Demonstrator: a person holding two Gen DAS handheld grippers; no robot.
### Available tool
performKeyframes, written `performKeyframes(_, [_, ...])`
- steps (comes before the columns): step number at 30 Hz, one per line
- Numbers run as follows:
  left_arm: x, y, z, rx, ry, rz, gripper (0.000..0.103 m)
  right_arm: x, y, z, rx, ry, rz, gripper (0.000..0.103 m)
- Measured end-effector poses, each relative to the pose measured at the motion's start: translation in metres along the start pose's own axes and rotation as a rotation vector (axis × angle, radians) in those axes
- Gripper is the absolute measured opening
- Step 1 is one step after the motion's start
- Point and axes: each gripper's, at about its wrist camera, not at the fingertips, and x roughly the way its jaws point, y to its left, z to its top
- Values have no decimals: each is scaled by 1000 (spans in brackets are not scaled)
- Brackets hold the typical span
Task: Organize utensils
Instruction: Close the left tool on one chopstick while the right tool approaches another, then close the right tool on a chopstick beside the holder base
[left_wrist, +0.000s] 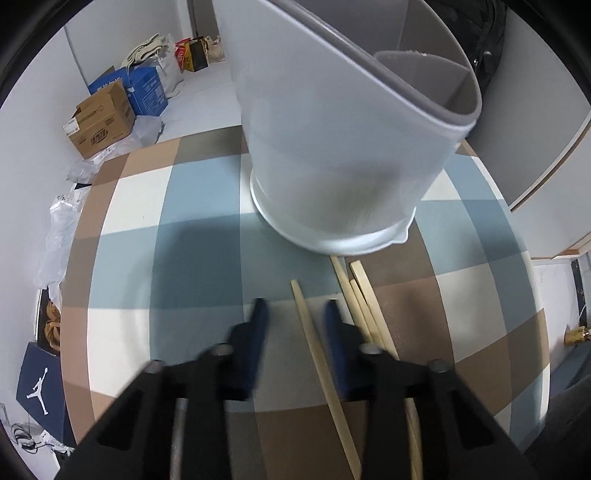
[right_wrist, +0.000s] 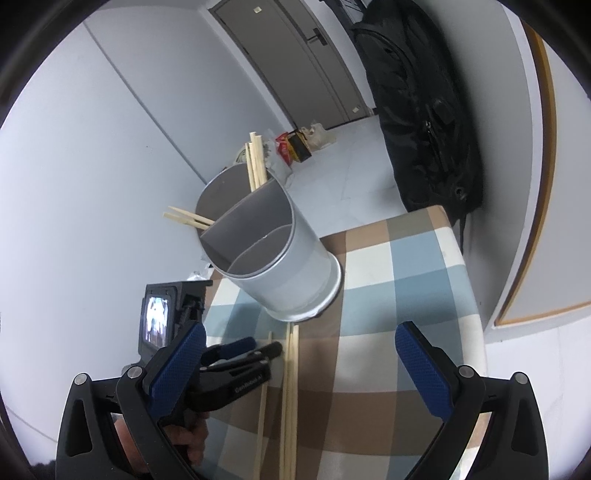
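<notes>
Left gripper (left_wrist: 295, 314) is pointing steeply down at the checked table (left_wrist: 166, 221), jaws blurred and apart, one chopstick (left_wrist: 314, 354) lying between the pads untouched. Just right of it, more loose chopsticks (left_wrist: 364, 302) are lying near the grey divided holder (left_wrist: 332, 147), which is already carrying several sticks (right_wrist: 256, 162). Right gripper (right_wrist: 301, 330) is hovering spread wide, gripping nothing.

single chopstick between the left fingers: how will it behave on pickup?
The chopstick looks thin, straight, wooden: probably stiff and very light. It lies flat on the checked cloth, so narrow pads may skid off. Gripped near one end, it would likely pivot.
</notes>
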Motion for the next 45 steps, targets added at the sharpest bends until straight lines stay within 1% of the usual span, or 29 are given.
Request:
performKeyframes(1, [0, 4, 0, -10, 0, -16, 4, 1, 0, 0, 0, 3, -4, 103])
performKeyframes(3, [-1, 12, 1, -51, 2, -63, 1, 4, -2, 0, 0, 8, -12, 103])
performKeyframes(5, [-2, 20, 1, -94, -7, -116, 1, 7, -3, 1, 3, 14, -18, 103])
performKeyframes(6, [-6, 24, 0, -108, -21, -129, 1, 8, -3, 1, 5, 17, -19, 103])
performKeyframes(9, [-21, 26, -1, -109, -77, -143, 1, 14, -5, 2, 10, 25, -23, 103])
performKeyframes(14, [-55, 38, -2, -161, -193, -192, 1, 25, -1, 1, 3, 52, -18, 103])
performKeyframes(16, [-61, 40, -1, -181, -220, -198, 1, 30, 2, -1, -14, 67, -18, 102])
performKeyframes(18, [-67, 46, -2, -199, -239, -211, 1, 35, 5, -4, -30, 88, -17, 94])
performKeyframes(20, [-68, 51, -2, -203, -250, -214, 1, 43, 8, -7, -52, 124, -17, 76])
performKeyframes(23, [-67, 57, -1, -219, -262, -228, 1, 55, 16, -14, -82, 181, -28, 65])
performKeyframes(24, [-68, 60, -1, -224, -265, -235, 1, 59, 19, -16, -97, 198, -25, 58])
performKeyframes(25, [-70, 62, -1, -227, -271, -246, 1, 62, 23, -18, -112, 206, -24, 54])
performKeyframes(28, [-76, 73, -3, -246, -292, -262, 1, 76, 37, -19, -170, 220, -9, 50])
performKeyframes(31, [-78, 82, -4, -275, -300, -280, 1, 96, 48, -20, -220, 246, 3, 42])
performKeyframes(34, [-79, 87, -6, -286, -307, -288, 1, 117, 56, -22, -274, 286, -21, 34])
performKeyframes(37, [-81, 92, -8, -295, -310, -301, 1, 134, 60, -26, -314, 317, -38, 32])
performKeyframes(40, [-82, 98, -9, -305, -312, -309, 1, 142, 67, -29, -357, 322, -44, 32])
performKeyframes(41, [-82, 101, -9, -314, -311, -312, 1, 144, 68, -30, -367, 328, -52, 32])
performKeyframes(42, [-81, 103, -10, -321, -310, -315, 1, 148, 69, -32, -379, 336, -79, 32])
performKeyframes(45, [-81, 108, -12, -341, -311, -316, 1, 153, 66, -32, -372, 345, -104, 31])
